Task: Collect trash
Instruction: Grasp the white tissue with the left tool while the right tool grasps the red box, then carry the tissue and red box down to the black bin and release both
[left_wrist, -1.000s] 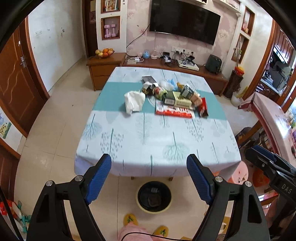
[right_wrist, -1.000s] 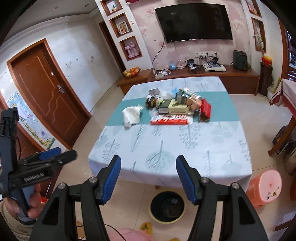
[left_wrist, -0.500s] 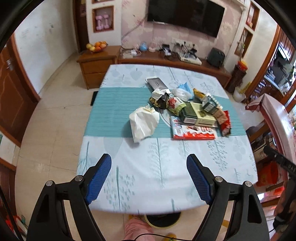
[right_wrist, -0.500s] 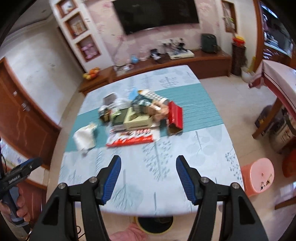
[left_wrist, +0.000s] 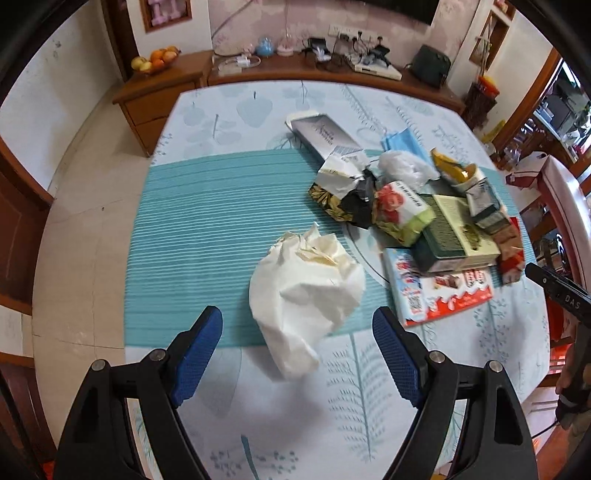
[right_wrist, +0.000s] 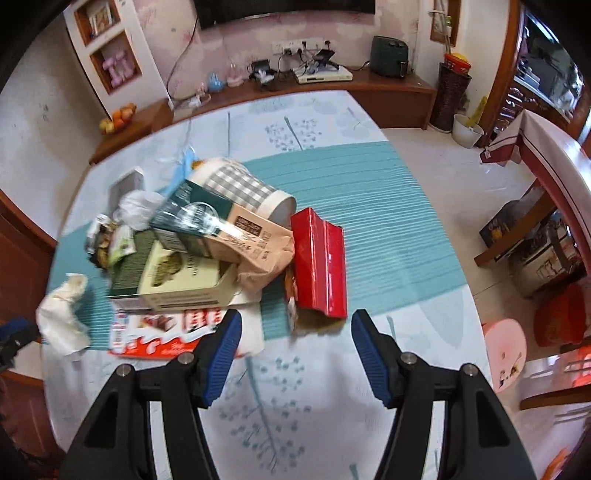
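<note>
In 1 second you have brought both grippers from the table's edge to over the trash. Your left gripper (left_wrist: 297, 349) is open, its jaws framing the tissue (left_wrist: 304, 295), untouched. Your right gripper (right_wrist: 295, 349) is open short of the red box (right_wrist: 319, 266). Nothing is collected yet; both are lined up.

Crumpled white paper (left_wrist: 306, 291) lies apart; boxes and wrappers (right_wrist: 207, 251) heaped together.

Bright even daylight, strong fisheye warping, slight motion blur
</note>
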